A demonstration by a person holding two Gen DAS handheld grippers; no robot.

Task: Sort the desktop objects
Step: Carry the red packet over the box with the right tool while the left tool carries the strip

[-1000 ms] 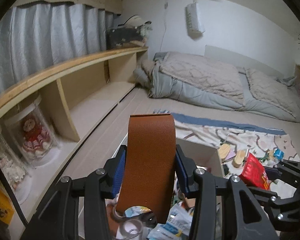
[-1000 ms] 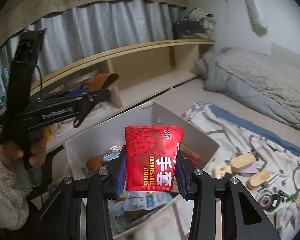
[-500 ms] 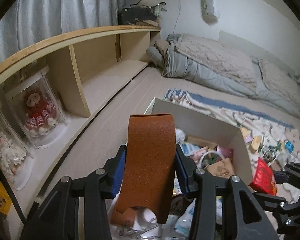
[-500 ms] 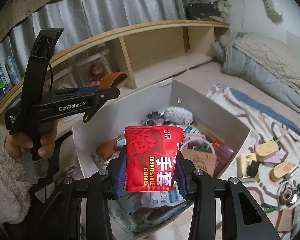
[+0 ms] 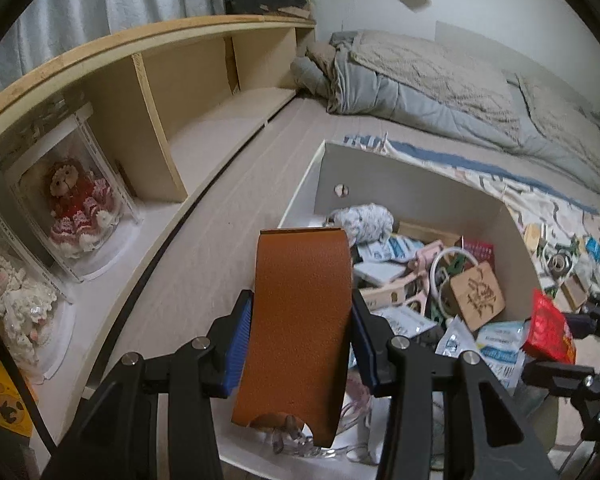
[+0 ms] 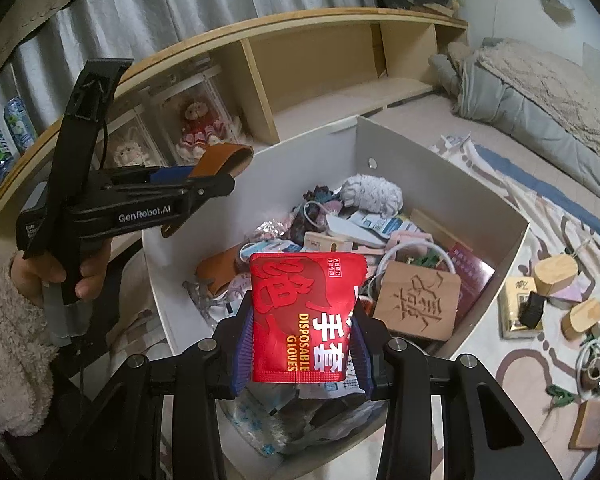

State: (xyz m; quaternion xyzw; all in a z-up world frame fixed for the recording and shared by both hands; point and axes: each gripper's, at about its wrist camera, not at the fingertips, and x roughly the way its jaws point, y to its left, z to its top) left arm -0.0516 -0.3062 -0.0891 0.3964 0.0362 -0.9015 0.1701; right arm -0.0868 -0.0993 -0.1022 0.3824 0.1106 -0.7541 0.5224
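The brown case (image 5: pixel 300 328) stands upright between the fingers of the left gripper (image 5: pixel 302 340), whose blue pads pinch it on both sides. Its rounded top rises past the fingertips; its lower edge hangs behind them. Beneath and ahead of these fingers lies the white box (image 5: pixel 400 174), heaped with packets and small things. A wooden tag (image 5: pixel 476 292) with carved characters sits to the right of the fingers inside the box, and a grey woolly ball (image 5: pixel 364 218) lies just beyond the case's top.

The red glove packet (image 6: pixel 306 318) sits upright between the fingers of the right gripper (image 6: pixel 302 340), pinched at both edges by the pads. It hangs over the near part of the same box (image 6: pixel 440 168); the wooden tag (image 6: pixel 416 300) lies just right of the fingers. To their left, a hand (image 6: pixel 58 274) in a fluffy sleeve (image 6: pixel 8 344) holds the left gripper (image 6: pixel 224 162), the case (image 6: pixel 222 158) jutting from its tip above the box's left wall.

Right of the box, on a patterned cloth (image 6: pixel 540 364), rest wooden blocks (image 6: pixel 556 274). Beyond the fingers run a wooden shelf (image 5: pixel 188 92) with boxed dolls (image 5: pixel 76 204) and a bed with a grey quilt (image 5: pixel 440 80).
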